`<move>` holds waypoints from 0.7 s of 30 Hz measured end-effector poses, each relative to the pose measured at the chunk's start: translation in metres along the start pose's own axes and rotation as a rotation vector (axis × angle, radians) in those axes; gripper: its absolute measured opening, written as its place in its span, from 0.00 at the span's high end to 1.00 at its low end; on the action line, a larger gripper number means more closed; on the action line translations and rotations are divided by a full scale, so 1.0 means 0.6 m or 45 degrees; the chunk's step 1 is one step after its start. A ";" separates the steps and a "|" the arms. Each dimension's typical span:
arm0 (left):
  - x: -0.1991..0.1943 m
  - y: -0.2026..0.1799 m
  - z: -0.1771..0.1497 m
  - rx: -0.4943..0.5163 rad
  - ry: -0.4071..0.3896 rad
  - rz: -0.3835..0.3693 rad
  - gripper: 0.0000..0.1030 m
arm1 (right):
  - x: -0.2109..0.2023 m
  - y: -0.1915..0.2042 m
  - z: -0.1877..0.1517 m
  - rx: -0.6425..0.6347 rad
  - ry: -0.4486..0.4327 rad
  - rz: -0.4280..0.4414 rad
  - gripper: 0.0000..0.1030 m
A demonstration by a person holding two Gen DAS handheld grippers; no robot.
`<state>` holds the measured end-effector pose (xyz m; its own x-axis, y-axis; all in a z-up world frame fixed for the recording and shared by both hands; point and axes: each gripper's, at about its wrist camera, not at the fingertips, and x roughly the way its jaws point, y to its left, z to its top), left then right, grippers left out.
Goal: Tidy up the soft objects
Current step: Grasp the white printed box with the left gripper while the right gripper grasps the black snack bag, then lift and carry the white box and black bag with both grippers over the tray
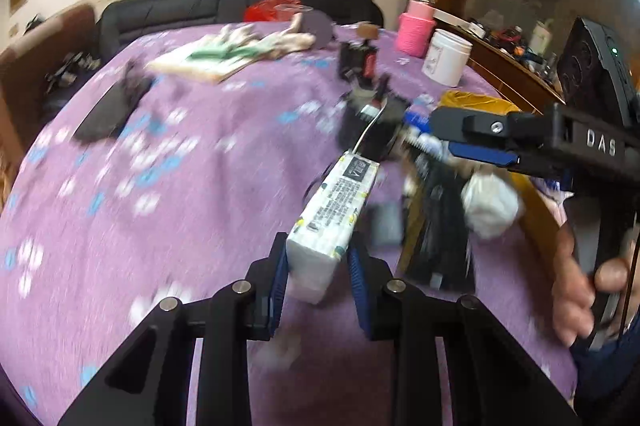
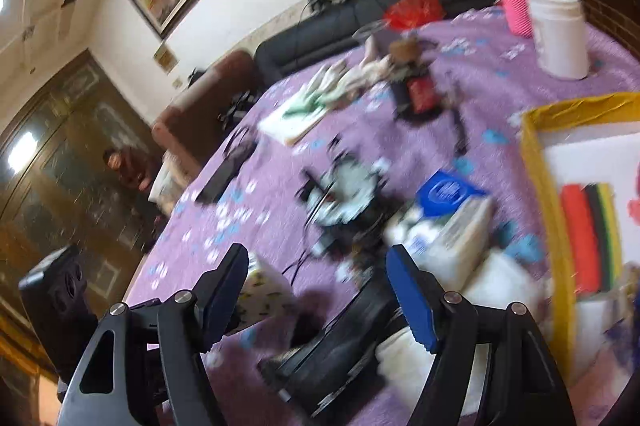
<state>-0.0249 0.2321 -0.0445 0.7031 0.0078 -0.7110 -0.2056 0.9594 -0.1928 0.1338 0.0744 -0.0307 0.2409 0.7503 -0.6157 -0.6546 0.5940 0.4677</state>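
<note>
The left gripper [image 1: 318,278] had its blue-padded fingers [image 1: 280,278] clenched on the near end of a white plastic-wrapped tissue pack printed with black text [image 1: 340,210]. Most of the pack's length jutted forward past the pads, angled up and away from the purple cloth-covered surface with pale flower print [image 1: 160,186]. Whether its far end touched the cloth could not be told through the blur.

The right gripper [image 2: 320,290] hung over the clutter with its fingers released and nothing between them. Below it lay a black folded item [image 2: 344,338] and, just beside that, a soft white bundle [image 2: 492,278]. A second tissue pack with a blue label [image 2: 452,222] lay farther on, near a yellow-rimmed box [image 2: 536,186] at the right edge, which seemed the likely place for the soft things. In the left wrist view the right gripper reached in from the right, close above the held pack's far end.

The hold looked shallow: the pads pinched only one end of a squashy pack, so its overhanging weight could make it droop, twist or slip out during a quick swing. A thin white cable [image 1: 370,130] ran from the dark tangle up to the pack's far end and could snag it. With both grippers working over the same heap, they might also knock together, or the free one might brush the pack loose.
</note>
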 end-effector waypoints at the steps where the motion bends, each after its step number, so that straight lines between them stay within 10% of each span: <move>1: -0.006 0.007 -0.009 -0.010 -0.001 0.014 0.73 | -0.002 0.009 -0.008 0.002 0.035 0.015 0.26; 15: 0.017 0.037 -0.018 -0.084 0.087 -0.084 0.69 | 0.047 0.003 -0.054 0.168 0.185 -0.392 0.26; 17: 0.024 0.053 -0.017 -0.150 0.100 -0.175 0.78 | 0.055 0.005 -0.054 0.112 0.150 -0.443 0.55; 21: 0.004 0.078 -0.019 -0.251 0.004 -0.219 0.79 | 0.031 0.028 -0.065 0.054 0.076 -0.411 0.69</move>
<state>-0.0407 0.2738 -0.0631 0.7370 -0.1521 -0.6585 -0.2120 0.8731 -0.4390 0.0993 0.0869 -0.0590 0.3882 0.5036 -0.7718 -0.5202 0.8110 0.2676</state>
